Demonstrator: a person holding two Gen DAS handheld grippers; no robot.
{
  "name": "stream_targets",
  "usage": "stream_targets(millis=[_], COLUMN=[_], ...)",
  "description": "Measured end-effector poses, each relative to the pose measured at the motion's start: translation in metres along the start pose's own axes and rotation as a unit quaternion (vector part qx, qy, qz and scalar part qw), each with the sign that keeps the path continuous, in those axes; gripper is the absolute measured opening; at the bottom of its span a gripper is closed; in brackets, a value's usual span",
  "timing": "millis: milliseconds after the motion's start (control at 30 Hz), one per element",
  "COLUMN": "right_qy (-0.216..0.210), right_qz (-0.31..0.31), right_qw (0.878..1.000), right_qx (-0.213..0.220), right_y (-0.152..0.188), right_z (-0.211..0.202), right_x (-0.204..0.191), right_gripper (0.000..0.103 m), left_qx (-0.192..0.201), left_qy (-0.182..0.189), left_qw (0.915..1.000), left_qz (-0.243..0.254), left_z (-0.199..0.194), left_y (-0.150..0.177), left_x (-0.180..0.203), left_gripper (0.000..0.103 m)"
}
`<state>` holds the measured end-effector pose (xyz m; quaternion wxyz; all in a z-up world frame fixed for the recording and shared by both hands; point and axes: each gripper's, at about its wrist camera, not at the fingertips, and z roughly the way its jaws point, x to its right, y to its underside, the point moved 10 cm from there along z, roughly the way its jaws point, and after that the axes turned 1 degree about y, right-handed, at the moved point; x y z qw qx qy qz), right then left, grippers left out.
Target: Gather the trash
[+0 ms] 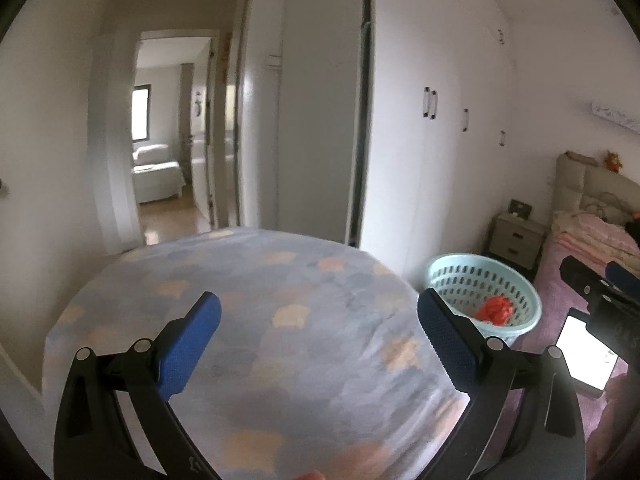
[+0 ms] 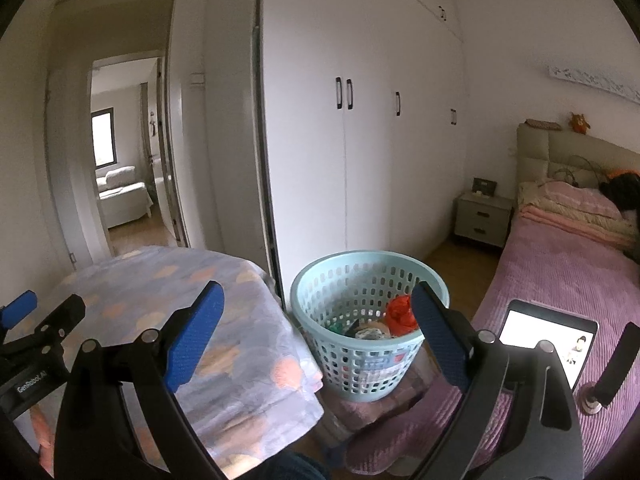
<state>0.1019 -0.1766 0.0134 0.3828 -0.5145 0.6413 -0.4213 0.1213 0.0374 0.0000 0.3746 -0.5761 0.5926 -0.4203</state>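
Hovering wide open and empty, both tools, left tool (image 1: 320, 332) and right tool (image 2: 316, 332), should scan the patterned worktop (image 1: 256, 280) beside the trash-filled basket (image 2: 340, 280).

The right gripper (image 2: 316, 336) hangs wide open and empty above a pale green basket (image 2: 320, 280) holding orange trash (image 2: 400, 312), between a patterned table (image 2: 160, 280) and the pink bed (image 2: 560, 272).

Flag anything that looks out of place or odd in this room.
Nothing is spilled or broken. One oddity: a tablet lies on the pink bed with its screen lit. The trash, including something red, sits inside the pale green basket, which stands upright.
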Motion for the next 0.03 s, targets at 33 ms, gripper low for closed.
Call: stream_targets(millis=[33], right_qy=[0.0], right_qz=[-0.002], right_qw=[1.0], right_qx=[0.0], right_y=[-0.0007], right_z=[0.0013], right_x=[-0.0031], right_gripper=[0.09], left_qx=[0.0], left_qy=[-0.003], left_qw=[1.0], left_qz=[0.0], left_z=[-0.0003], left_y=[-0.0008], left_x=[-0.0015], left_gripper=[0.095])
